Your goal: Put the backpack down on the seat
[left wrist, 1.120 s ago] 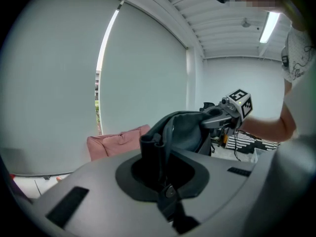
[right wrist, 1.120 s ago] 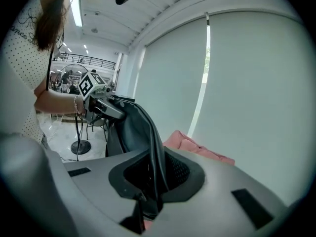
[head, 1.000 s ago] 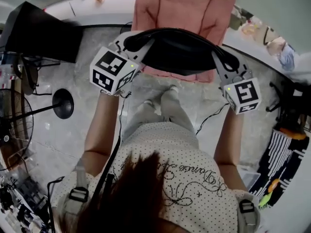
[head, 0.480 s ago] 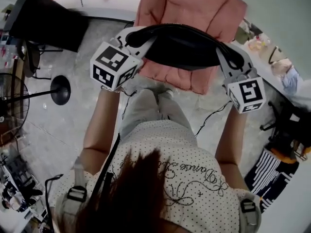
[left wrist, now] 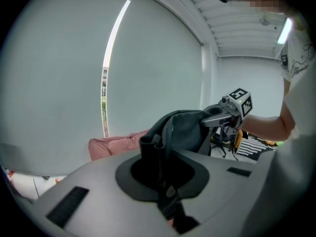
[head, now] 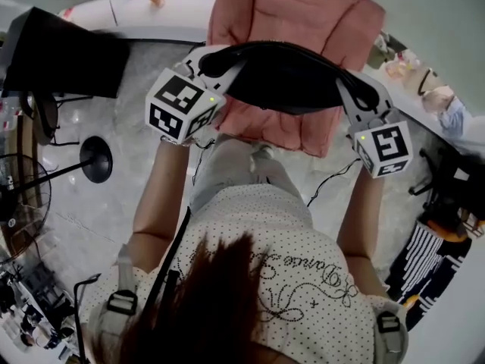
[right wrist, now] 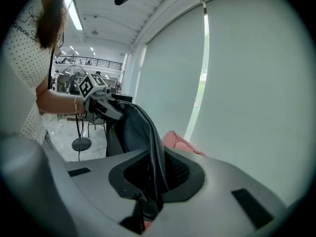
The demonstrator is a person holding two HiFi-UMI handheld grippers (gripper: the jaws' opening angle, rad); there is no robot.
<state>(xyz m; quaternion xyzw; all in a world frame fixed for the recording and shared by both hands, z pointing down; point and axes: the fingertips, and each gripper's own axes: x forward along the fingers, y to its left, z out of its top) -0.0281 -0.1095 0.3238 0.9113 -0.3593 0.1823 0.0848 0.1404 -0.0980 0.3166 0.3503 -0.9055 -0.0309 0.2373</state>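
I hold a black backpack up between both grippers, over the front of the pink cushioned seat. My left gripper is shut on its left end, where a dark strap runs into the jaws. My right gripper is shut on the right end, where black fabric is pinched between the jaws. In the left gripper view the backpack hangs above the seat, with the right gripper beyond. The right gripper view shows the left gripper and the seat.
A black round stand base and a black box sit on the marble floor at the left. Cables trail across the floor. A striped object lies at the right. A pale window blind hangs behind the seat.
The seat now reaches further under the backpack and shows larger. Both grippers keep their hold and sit slightly lower in the view.
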